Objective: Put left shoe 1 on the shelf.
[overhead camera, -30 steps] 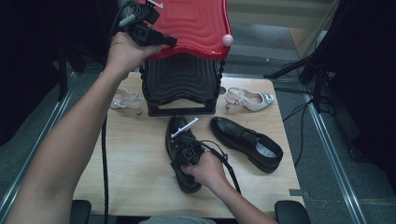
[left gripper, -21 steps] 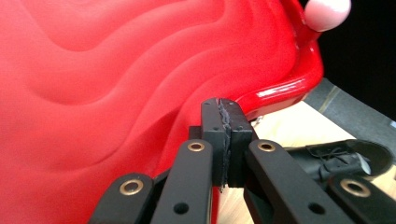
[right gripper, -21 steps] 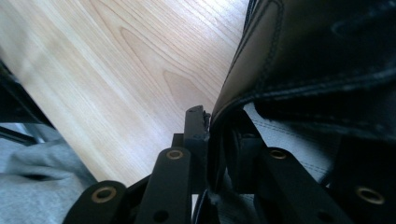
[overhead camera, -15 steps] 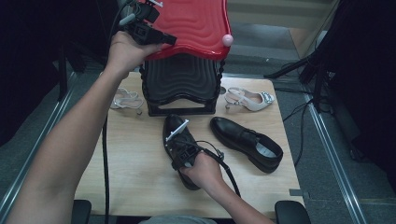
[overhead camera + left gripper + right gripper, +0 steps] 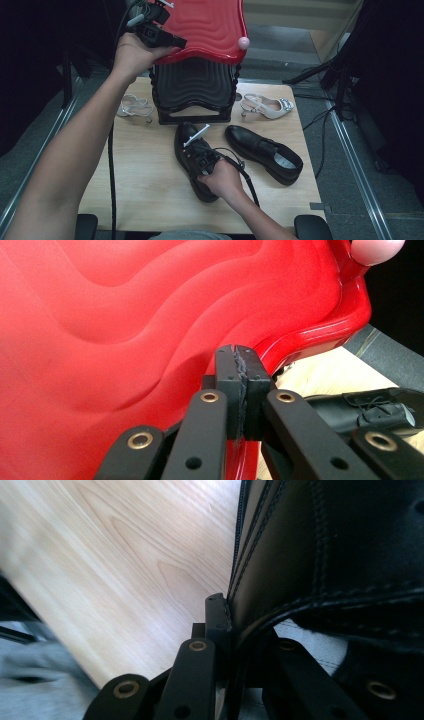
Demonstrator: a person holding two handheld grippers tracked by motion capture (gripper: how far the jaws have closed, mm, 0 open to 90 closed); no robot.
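A red wavy shelf tier (image 5: 205, 27) sits tilted over a black shoe rack (image 5: 192, 87). My left gripper (image 5: 177, 44) is shut on its left rim; in the left gripper view the jaws (image 5: 241, 357) pinch the red edge (image 5: 125, 340). A black lace-up shoe (image 5: 190, 160) lies on the wooden table (image 5: 140, 185). My right gripper (image 5: 196, 150) is shut on that shoe's side wall (image 5: 280, 555), the leather caught at the gripper's tip (image 5: 232, 615). Its jaws have just been closing on that wall.
A second black shoe (image 5: 265, 152) lies to the right. A white heeled sandal (image 5: 265, 106) rests at the back right, a silver sandal (image 5: 134, 106) at the back left. A pink knob (image 5: 243, 42) caps the red tier's corner. Cables cross the floor on the right.
The right hand and its gripper shifted slightly on the black shoe, first left, then back. The left arm and the red tier have stayed where they were.
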